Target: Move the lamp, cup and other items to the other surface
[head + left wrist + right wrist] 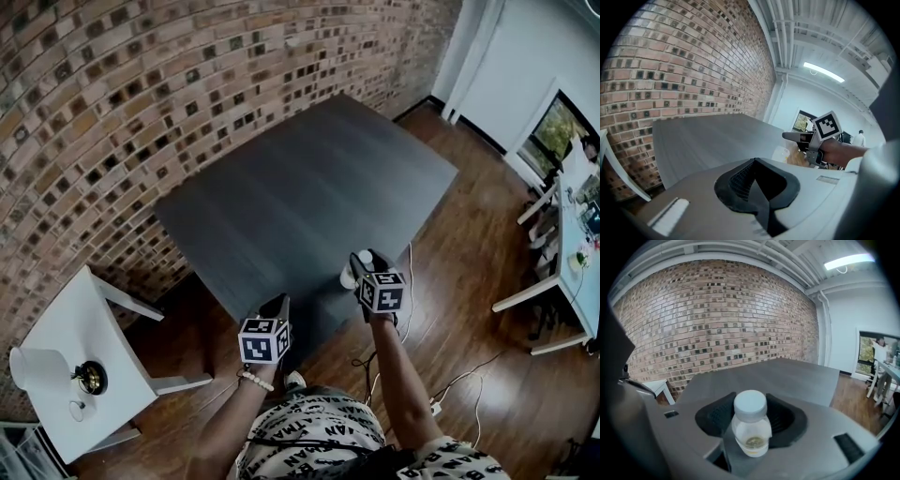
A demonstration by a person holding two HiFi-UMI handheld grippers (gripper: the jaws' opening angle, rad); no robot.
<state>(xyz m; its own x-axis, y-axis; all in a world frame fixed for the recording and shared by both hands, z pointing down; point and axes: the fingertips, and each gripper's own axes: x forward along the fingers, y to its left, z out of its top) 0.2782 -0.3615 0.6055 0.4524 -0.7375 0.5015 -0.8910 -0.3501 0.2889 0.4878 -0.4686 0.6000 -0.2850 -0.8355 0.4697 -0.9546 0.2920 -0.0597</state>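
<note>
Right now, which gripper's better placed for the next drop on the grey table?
Right gripper: it's clamped on the small bottle at the grey table edge. Left gripper is shut, empty.

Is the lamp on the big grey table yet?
No, the lamp is on the small white side table beside the brick wall, apart from the grey table.

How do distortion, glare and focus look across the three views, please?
Head view: even light, the brick wall bowed by the wide lens. Left gripper view: the ceiling light glares, corners vignetted black. Right gripper view: the bottle up close is slightly soft, the wall likewise curved.
</note>
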